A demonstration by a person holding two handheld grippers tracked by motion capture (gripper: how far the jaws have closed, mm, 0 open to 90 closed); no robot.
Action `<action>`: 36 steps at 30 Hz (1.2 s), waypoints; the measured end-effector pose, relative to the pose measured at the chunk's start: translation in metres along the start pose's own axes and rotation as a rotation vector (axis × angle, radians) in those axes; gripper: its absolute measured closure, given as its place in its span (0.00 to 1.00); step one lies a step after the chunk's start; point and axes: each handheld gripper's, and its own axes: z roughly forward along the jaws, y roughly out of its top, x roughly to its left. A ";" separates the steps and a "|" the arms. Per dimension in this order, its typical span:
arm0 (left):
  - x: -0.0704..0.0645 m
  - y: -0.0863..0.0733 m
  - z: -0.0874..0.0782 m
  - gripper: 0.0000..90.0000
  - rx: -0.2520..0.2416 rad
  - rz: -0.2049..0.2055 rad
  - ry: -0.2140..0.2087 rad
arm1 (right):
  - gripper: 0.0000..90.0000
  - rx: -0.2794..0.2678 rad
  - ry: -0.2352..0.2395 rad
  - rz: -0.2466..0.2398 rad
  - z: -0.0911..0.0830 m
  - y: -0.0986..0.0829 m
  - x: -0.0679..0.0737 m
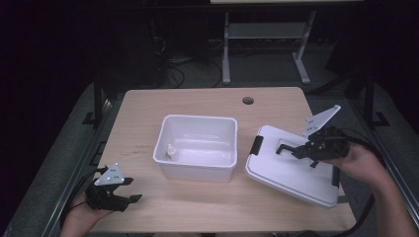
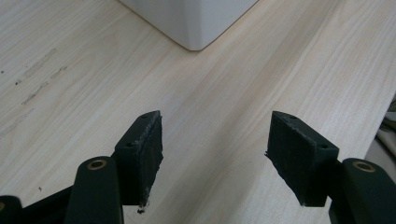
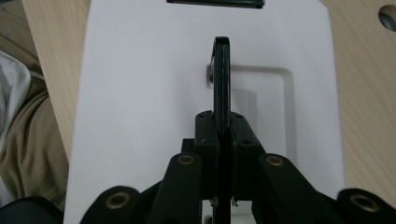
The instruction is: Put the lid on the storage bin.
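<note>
A white plastic box stands open in the middle of the table, with a small white bottle inside at its left end. Its white lid lies to the right, with a black clip on its near-left edge. My right gripper is shut on the lid's black handle, which stands raised on edge between the jaws. My left gripper rests open near the table's front left corner, nothing between its pads. A corner of the box lies ahead of it.
The wooden table has a round cable hole at the back. The table edge runs close to the left gripper's right jaw. Table legs and cables lie on the dark floor beyond.
</note>
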 end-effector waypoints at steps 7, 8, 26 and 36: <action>-0.001 0.001 0.003 0.39 0.012 0.004 0.001 | 0.93 0.001 -0.014 -0.017 -0.020 0.008 0.002; -0.001 0.001 0.003 0.39 0.011 0.002 0.002 | 0.93 0.000 -0.016 -0.020 -0.023 0.010 0.003; 0.000 0.001 0.002 0.39 0.005 0.000 0.013 | 0.93 -0.032 0.002 -0.107 -0.040 0.075 0.014; 0.002 -0.001 -0.001 0.39 -0.019 -0.007 -0.003 | 0.93 -0.030 0.024 -0.177 -0.028 0.118 0.020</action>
